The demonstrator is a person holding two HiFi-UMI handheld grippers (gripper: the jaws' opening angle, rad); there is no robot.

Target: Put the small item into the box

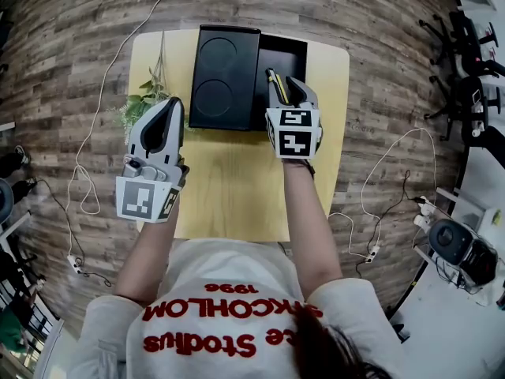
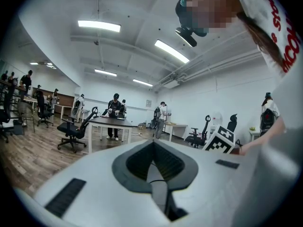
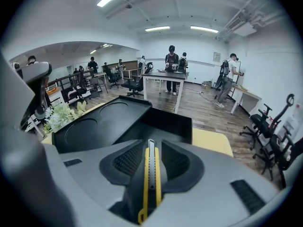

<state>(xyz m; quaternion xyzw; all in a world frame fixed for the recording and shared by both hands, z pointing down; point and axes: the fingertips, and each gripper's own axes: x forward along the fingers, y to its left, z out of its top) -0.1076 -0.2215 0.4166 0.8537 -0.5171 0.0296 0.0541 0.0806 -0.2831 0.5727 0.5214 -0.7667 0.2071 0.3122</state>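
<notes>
A black box (image 1: 286, 54) stands open at the far side of the yellow table (image 1: 237, 188), its lid (image 1: 225, 77) lying across its left part. My right gripper (image 1: 286, 93) hovers at the near edge of the box opening (image 3: 165, 122). A yellow utility knife (image 3: 151, 174) lies lengthwise between its jaws, tip toward the box, with thin dark gaps on both sides of it. The knife (image 1: 274, 84) juts out over the box. My left gripper (image 1: 170, 105) is held at the table's left edge, tilted up at the room, its tips (image 2: 152, 143) together and empty.
A sprig of green leaves (image 1: 146, 101) lies at the table's left, just beyond the left gripper. White cables (image 1: 95, 133) trail on the wooden floor on both sides. Office chairs (image 1: 465, 46) stand at the far right.
</notes>
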